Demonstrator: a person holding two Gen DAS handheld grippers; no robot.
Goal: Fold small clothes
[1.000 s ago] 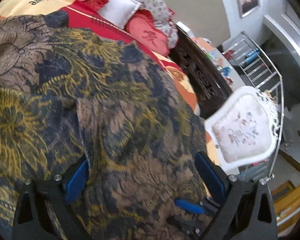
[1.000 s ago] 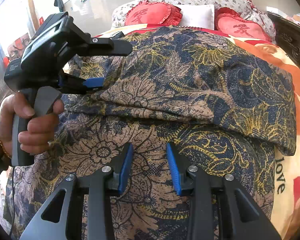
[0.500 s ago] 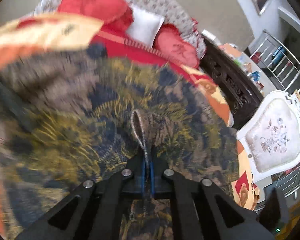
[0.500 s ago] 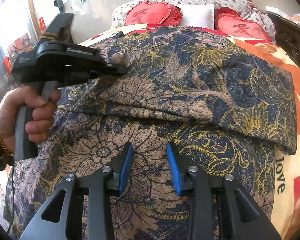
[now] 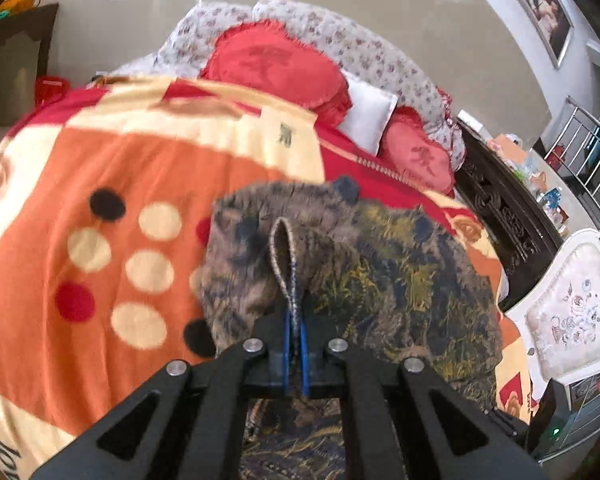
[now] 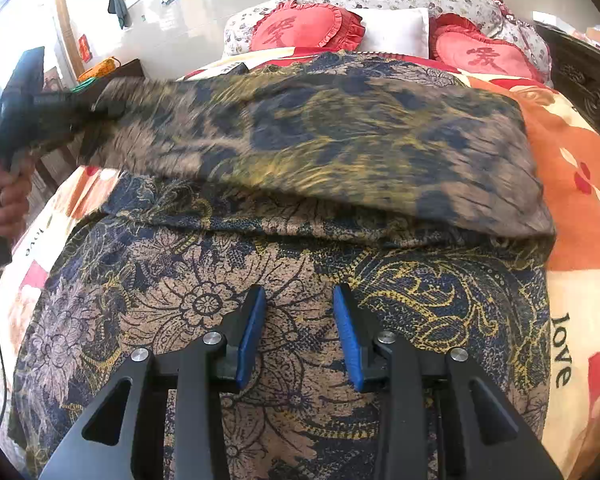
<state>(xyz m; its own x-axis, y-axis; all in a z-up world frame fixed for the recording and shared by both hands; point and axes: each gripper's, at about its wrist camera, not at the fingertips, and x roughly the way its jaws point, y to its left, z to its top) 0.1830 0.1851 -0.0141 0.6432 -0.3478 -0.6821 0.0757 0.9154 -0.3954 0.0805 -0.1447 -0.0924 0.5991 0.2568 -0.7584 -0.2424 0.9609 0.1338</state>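
A floral garment in navy, tan and yellow (image 6: 300, 248) lies spread on the bed blanket. My left gripper (image 5: 295, 332) is shut on a pinched edge of the garment (image 5: 380, 280) and holds it lifted above the blanket; it shows at the far left of the right wrist view (image 6: 40, 116), where the raised layer is blurred. My right gripper (image 6: 299, 332) is open, its blue pads just above the near part of the garment, holding nothing.
An orange, red and cream blanket (image 5: 100, 240) covers the bed. Red heart cushions (image 6: 304, 28) and a white pillow (image 6: 396, 32) lie at the head. A dark carved bed frame (image 5: 504, 216) and a white chair (image 5: 572, 312) stand to the right.
My left gripper closed on the garment's edge, then lifted and pulled it to the left, uncovering the blanket. My right gripper stayed open in the same place.
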